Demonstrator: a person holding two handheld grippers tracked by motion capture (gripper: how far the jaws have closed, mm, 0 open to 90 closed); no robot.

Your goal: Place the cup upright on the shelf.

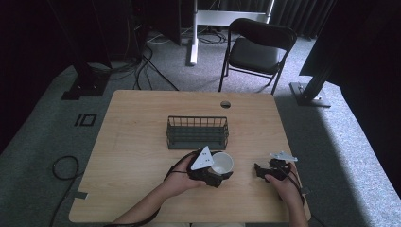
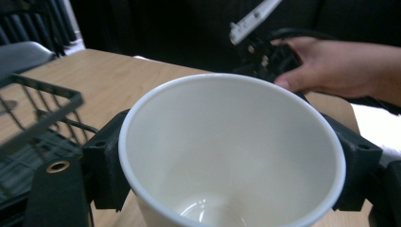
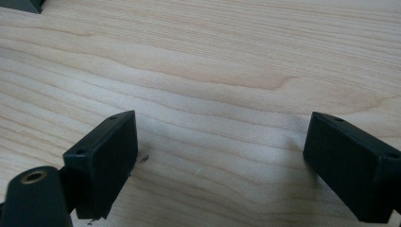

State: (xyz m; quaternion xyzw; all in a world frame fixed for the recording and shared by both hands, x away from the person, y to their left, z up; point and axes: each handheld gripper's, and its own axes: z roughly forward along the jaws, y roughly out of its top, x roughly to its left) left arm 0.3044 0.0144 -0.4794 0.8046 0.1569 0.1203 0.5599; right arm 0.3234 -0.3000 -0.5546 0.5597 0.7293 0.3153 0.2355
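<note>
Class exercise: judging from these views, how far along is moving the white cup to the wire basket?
Done: the left claw grips the white ceramic cup. In hand: cup sits beside the black wire basket, not inside. Left: placing it, probably. The right claw is open over the wooden table.

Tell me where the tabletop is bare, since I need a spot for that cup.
Bare wood lies left of the wire basket, along the far edge by the grommet hole, and right of the basket. It is crowded at the near middle, around the white cup, left gripper and right gripper.
</note>
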